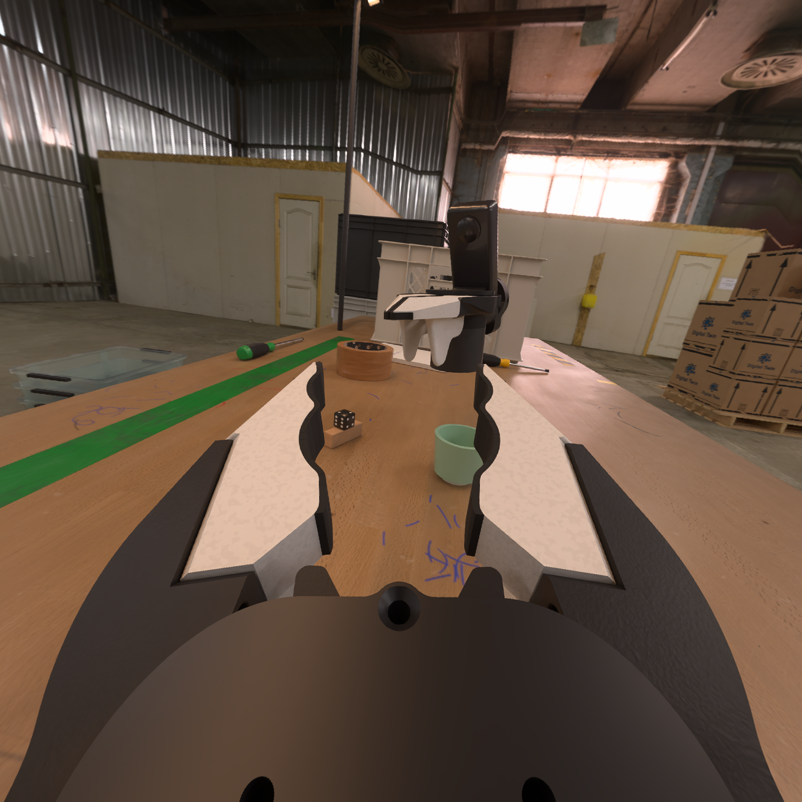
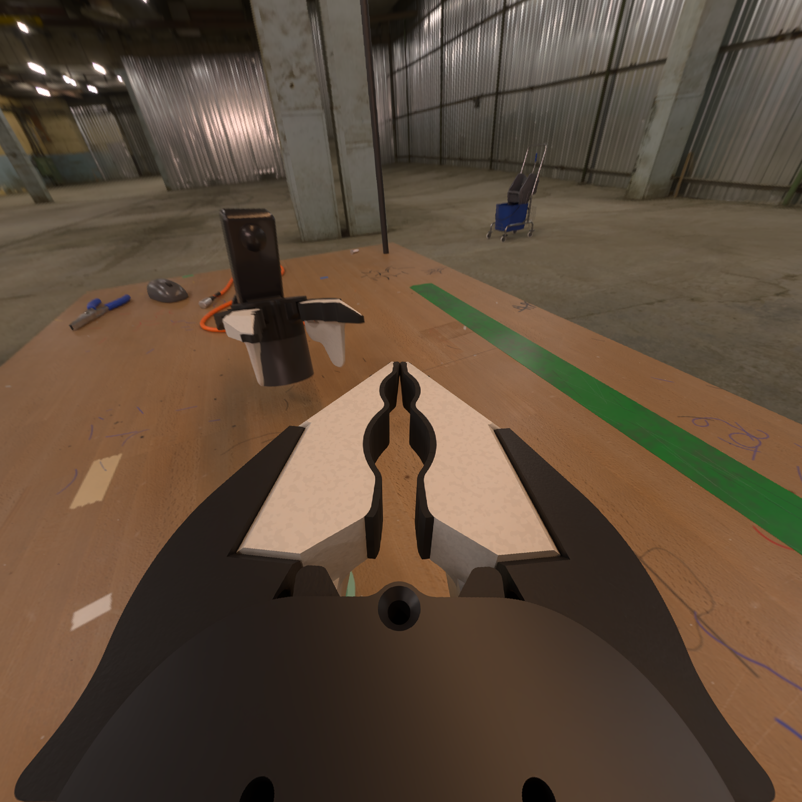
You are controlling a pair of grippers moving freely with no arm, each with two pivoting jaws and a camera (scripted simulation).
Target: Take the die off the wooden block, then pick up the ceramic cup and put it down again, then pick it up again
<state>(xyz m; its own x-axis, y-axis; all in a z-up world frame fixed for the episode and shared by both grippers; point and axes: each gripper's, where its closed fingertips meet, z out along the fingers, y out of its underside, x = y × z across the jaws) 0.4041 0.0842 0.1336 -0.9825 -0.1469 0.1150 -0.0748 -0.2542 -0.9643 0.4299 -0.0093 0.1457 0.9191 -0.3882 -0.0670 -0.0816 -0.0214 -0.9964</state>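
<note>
Cup [image 1: 455,453] is partly hidden by the left claw's [image 1: 399,373] right finger; only a green sliver of it is seen under the right claw [image 2: 399,363]. One die [image 1: 343,419] on one wooden block [image 1: 342,435] is shown only in the left view, on the surface [image 1: 390,486]. Left claw is spread wide, empty. Right claw's tips are closed together, nothing gripped.

Black die [image 1: 343,419] atop wooden block [image 1: 342,435]; mint ceramic cup [image 1: 455,452] upright, well apart
</note>
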